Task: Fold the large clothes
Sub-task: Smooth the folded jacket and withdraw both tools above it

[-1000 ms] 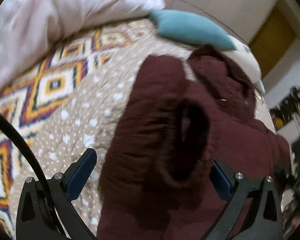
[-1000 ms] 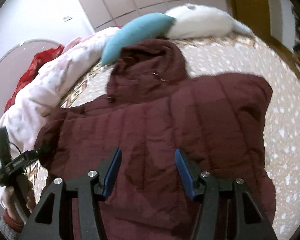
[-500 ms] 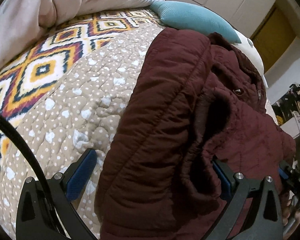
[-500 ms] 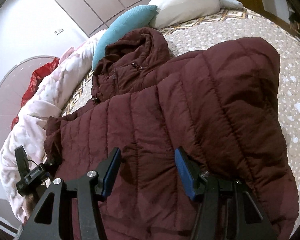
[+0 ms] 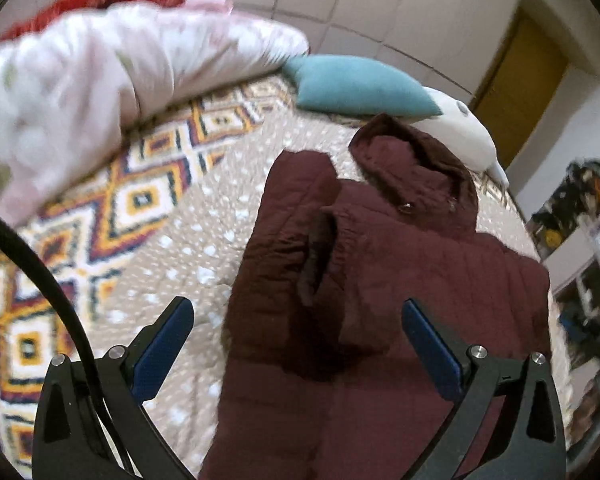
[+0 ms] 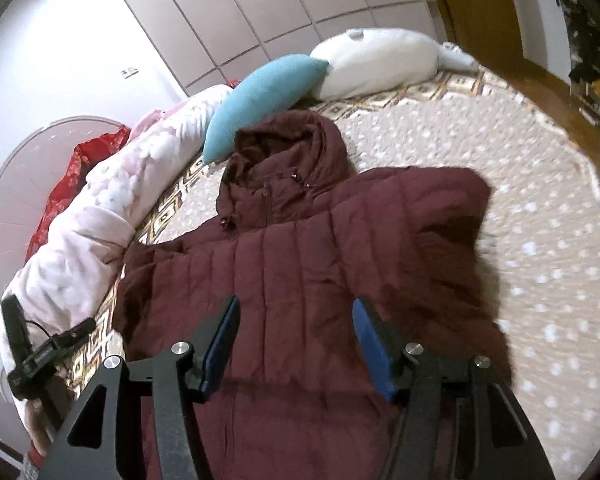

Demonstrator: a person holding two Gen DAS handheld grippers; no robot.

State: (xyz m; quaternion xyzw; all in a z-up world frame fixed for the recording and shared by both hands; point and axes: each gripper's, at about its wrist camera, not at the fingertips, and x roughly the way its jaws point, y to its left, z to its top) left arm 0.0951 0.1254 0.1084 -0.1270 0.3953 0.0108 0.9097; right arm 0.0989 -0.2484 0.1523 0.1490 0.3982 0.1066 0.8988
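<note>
Maroon puffer jacket (image 6: 300, 272) lies on the bed (image 6: 540, 200), sleeves folded in; both grippers, left (image 5: 296, 332) and right (image 6: 296, 336), hover agape, empty; bulky, soft, slick, springy, so best pinched at the hem corners.

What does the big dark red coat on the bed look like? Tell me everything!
The coat is a puffy, dark maroon jacket with stitched quilted lines, soft and padded. Its hood points toward the teal pillow and seems to touch it, with small metal snaps near the collar. It lies on the dotted beige bedspread, with both sleeves folded in over the body; one cuff opening shows in the left wrist view. Neither gripper is pinching it.
</note>
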